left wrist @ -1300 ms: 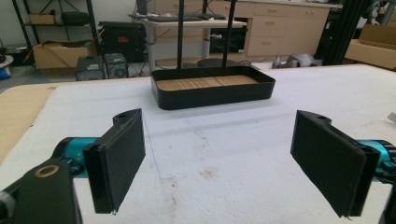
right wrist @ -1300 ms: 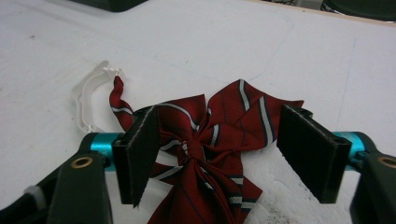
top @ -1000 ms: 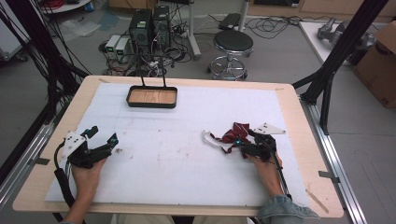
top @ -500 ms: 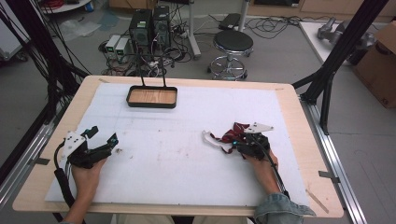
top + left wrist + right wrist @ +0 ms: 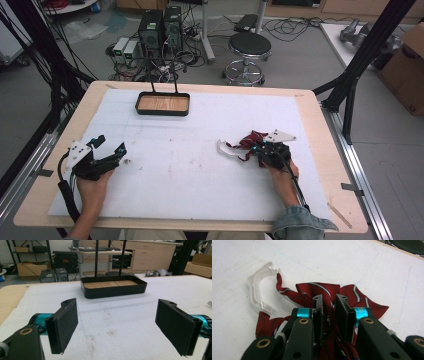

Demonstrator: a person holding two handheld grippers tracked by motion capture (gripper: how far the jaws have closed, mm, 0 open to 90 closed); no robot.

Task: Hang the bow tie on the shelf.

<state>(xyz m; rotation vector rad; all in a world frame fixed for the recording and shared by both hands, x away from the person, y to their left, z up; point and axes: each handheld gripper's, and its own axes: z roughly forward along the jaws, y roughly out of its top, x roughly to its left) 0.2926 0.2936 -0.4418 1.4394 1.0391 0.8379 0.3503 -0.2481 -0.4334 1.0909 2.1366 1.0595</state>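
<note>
Right gripper [image 5: 329, 317] has just closed its jaws on the bunched middle of a dark red striped bow tie [image 5: 248, 141] lying right of centre on the white table [image 5: 200, 180]. Soft and light, the cloth looks best held at that knot; its clear plastic clip [image 5: 258, 291] trails loose. Left gripper [image 5: 120, 327] waits open. Far black tray [image 5: 163, 104] sits empty.

My jaws squeeze the red bow tie [image 5: 329, 293]

They have just been closing on its middle, with cloth between them. A clear plastic clip [image 5: 258, 287] hangs on its strap, lying on the white counter [image 5: 337, 260].
</note>
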